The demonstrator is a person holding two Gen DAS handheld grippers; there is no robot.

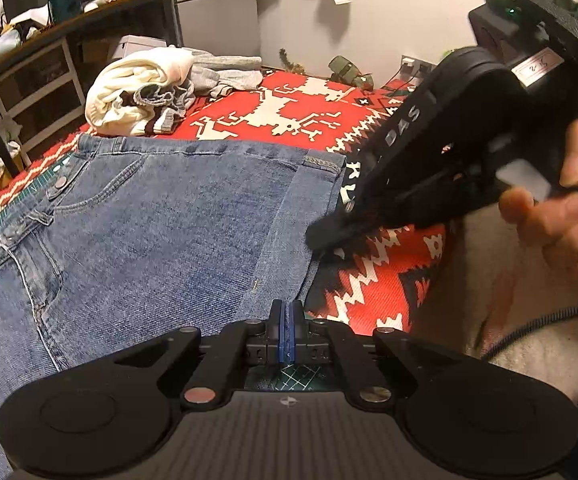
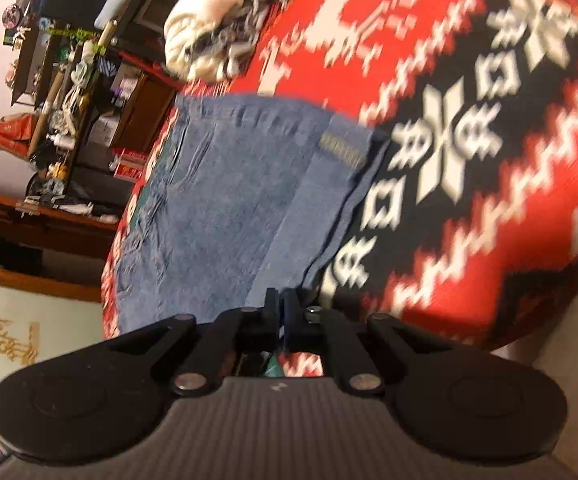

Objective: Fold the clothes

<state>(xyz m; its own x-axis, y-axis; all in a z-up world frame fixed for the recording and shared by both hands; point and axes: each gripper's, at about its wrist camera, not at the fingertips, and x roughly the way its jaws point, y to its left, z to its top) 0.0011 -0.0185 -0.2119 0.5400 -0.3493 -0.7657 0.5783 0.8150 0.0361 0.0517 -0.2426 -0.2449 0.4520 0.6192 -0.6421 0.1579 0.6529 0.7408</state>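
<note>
Blue jeans (image 1: 169, 220) lie folded and flat on a red, white and black patterned blanket (image 1: 289, 112). My left gripper (image 1: 287, 312) is shut, its blue pads pressed together at the jeans' near edge; I see no cloth between them. My right gripper (image 1: 321, 238), held by a hand (image 1: 569, 208), points down at the jeans' right folded edge, fingers together. In the blurred right wrist view the jeans (image 2: 229, 200) stretch ahead of the right gripper (image 2: 280, 300), whose fingers stand almost touching at the denim's edge. I cannot tell whether cloth is pinched.
A pile of cream and grey clothes (image 1: 141, 88) sits on the blanket behind the jeans, also in the right wrist view (image 2: 209, 40). A cluttered shelf (image 1: 29, 60) stands at the left. A green cutting mat (image 1: 17, 200) shows under the waistband. A cable (image 1: 529, 324) crosses cream fabric at right.
</note>
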